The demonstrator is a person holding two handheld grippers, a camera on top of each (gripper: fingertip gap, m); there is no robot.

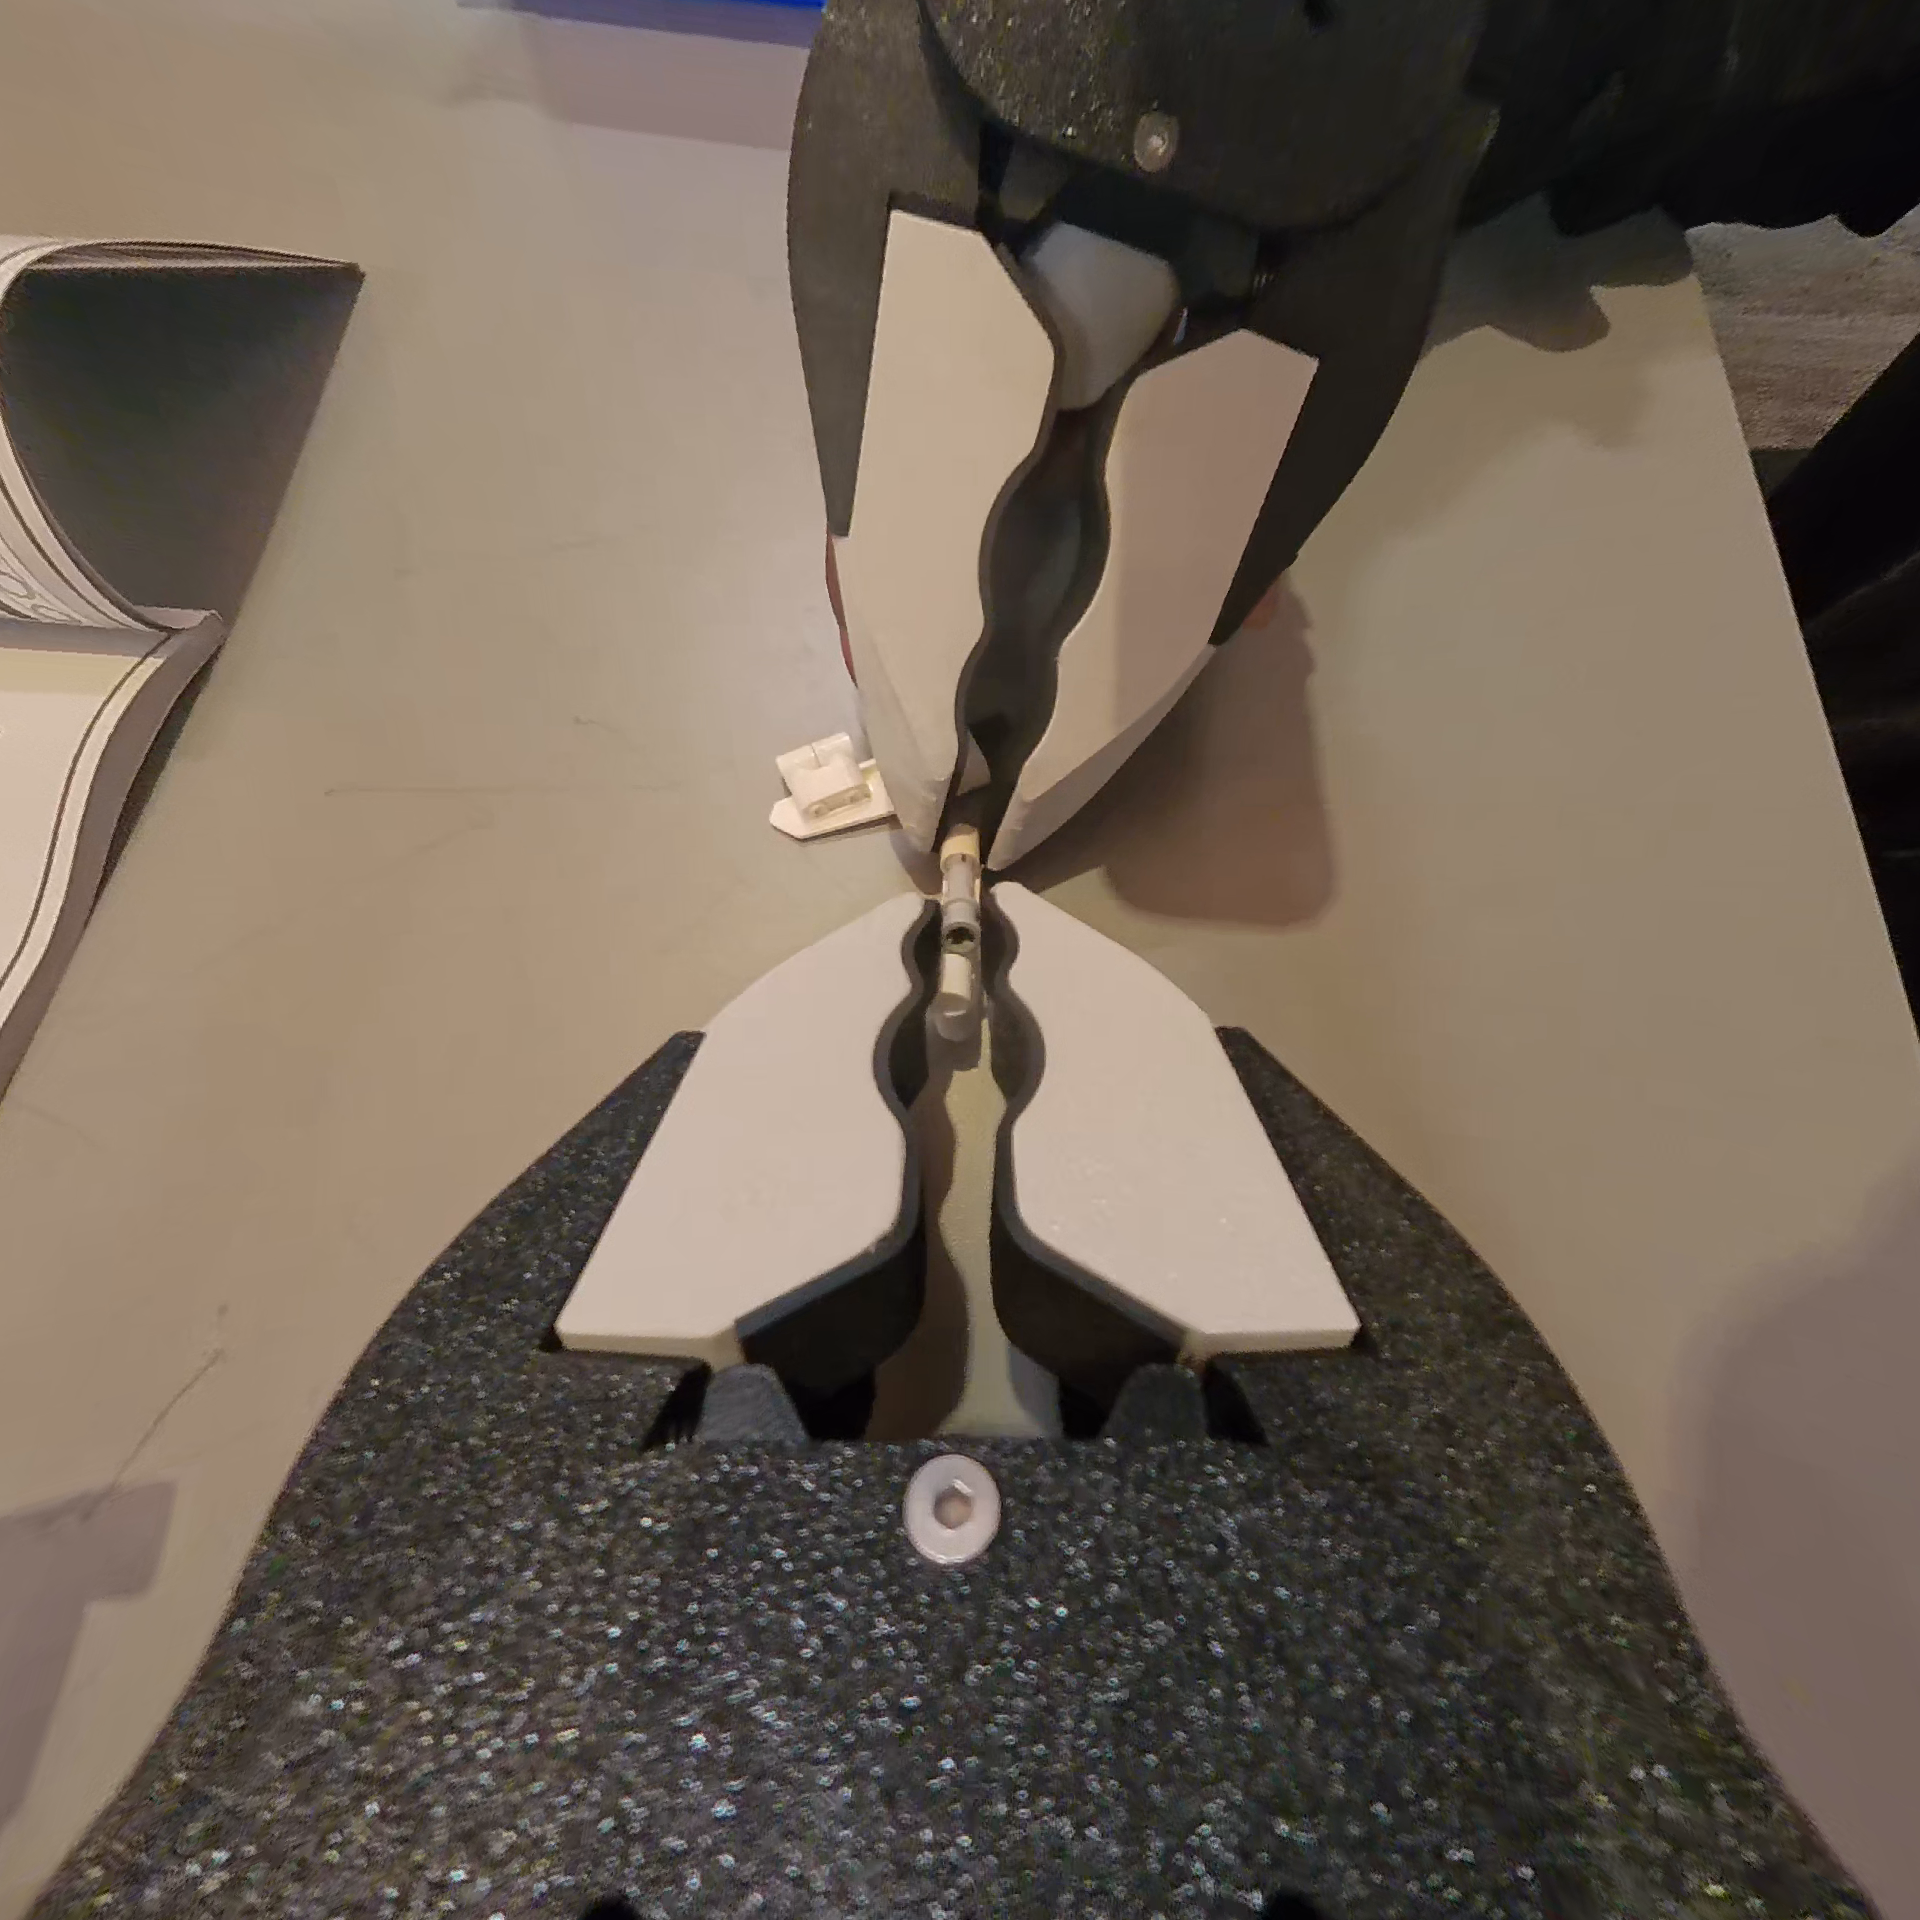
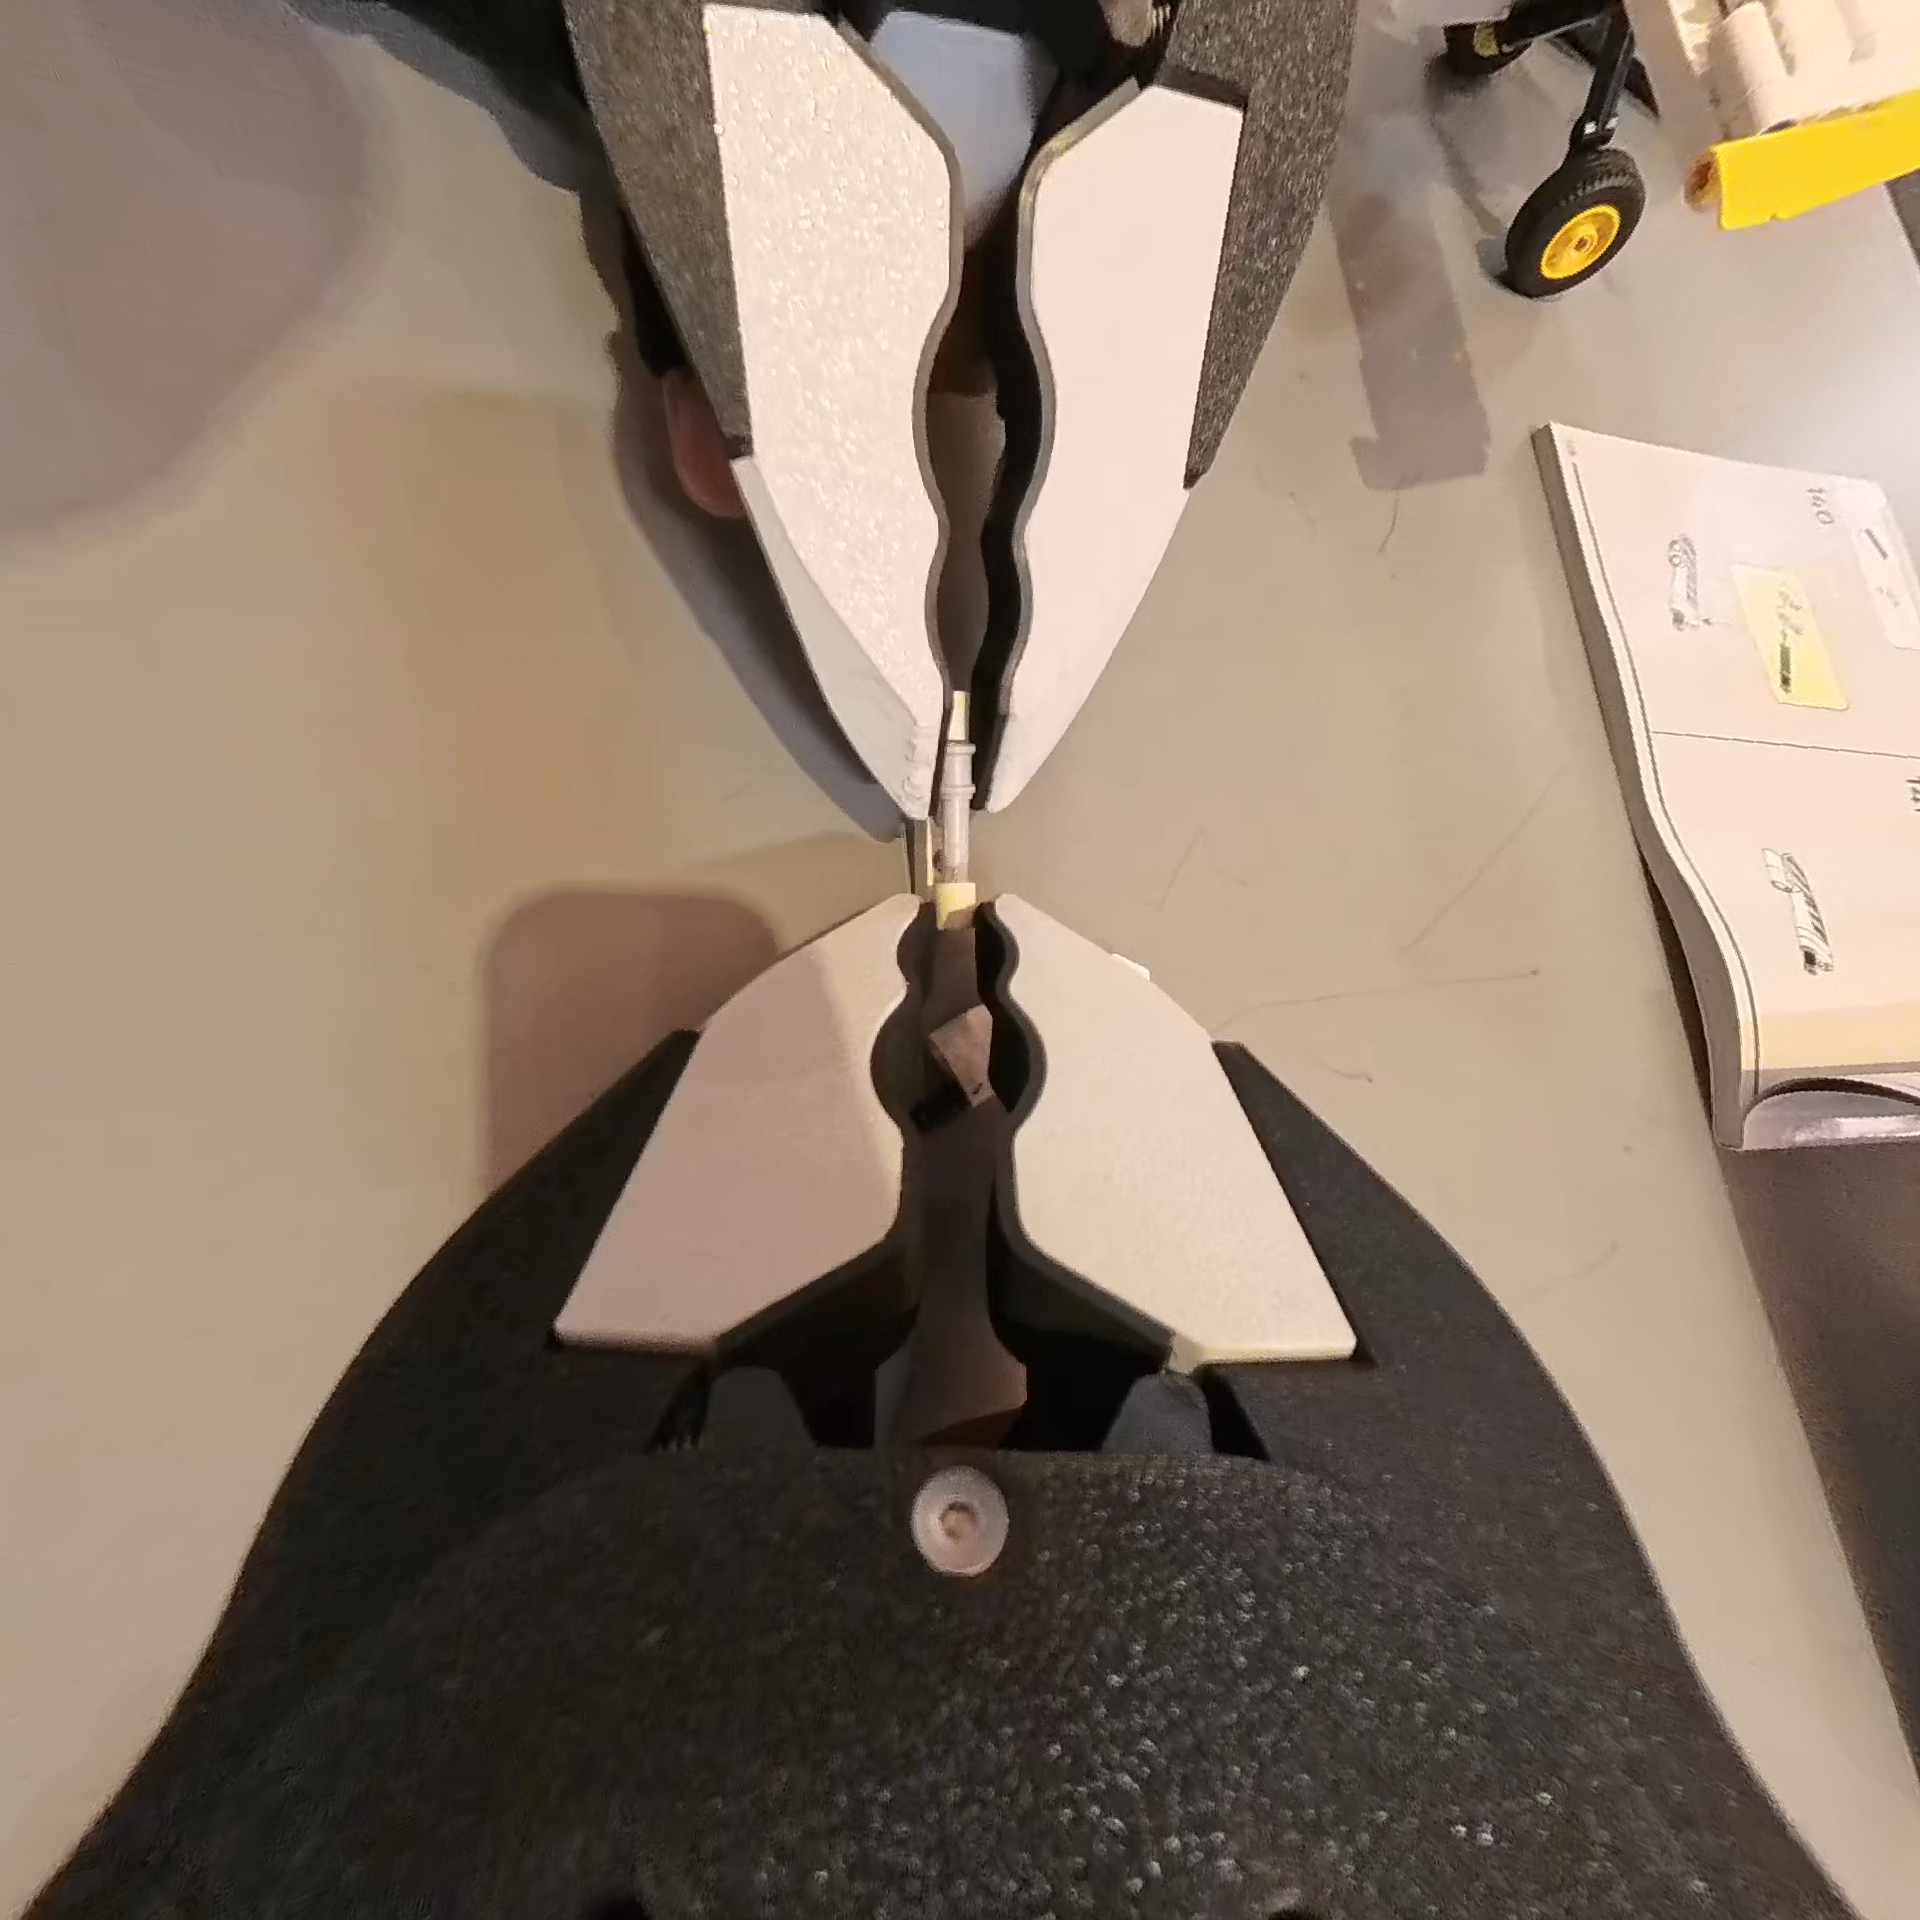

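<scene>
Here both grippers meet tip to tip over a beige worktop (image 1: 416, 935), each with its fingers drawn narrow around one end of the same small assembly. The left gripper (image 1: 961, 914) pinches a grey connector pin (image 1: 957, 920); a pale short tube piece (image 1: 956, 1003) sits further back in the scalloped gap between its fingers (image 1: 800, 1091). The right gripper (image 2: 956, 914) clamps a cream-yellow bush (image 2: 953, 902) at its tips, which joins onto the grey pin; both pads press against it. In the right wrist view, the grey pin (image 2: 956, 790) runs from the bush up into the left gripper's tips. A dark small block (image 2: 961, 1049) shows deeper between the right fingers (image 2: 1122, 1122); cannot tell what it is.

The assembly is held off the worktop, between the two grippers, roughly mid-surface.

Just beside the right gripper's tips in the left wrist view lies a white hinge-like clip piece (image 1: 826, 790), flat on the worktop. An open instruction booklet (image 2: 1745, 779) lies near the worktop edge, well apart from the grippers. At the far corner stands a partly built toy vehicle (image 2: 1704, 94) with a black-and-yellow wheel (image 2: 1579, 223) and a yellow beam (image 2: 1787, 177).

No box, tray or bin shows in either view; loose parts lie directly on the worktop.
</scene>
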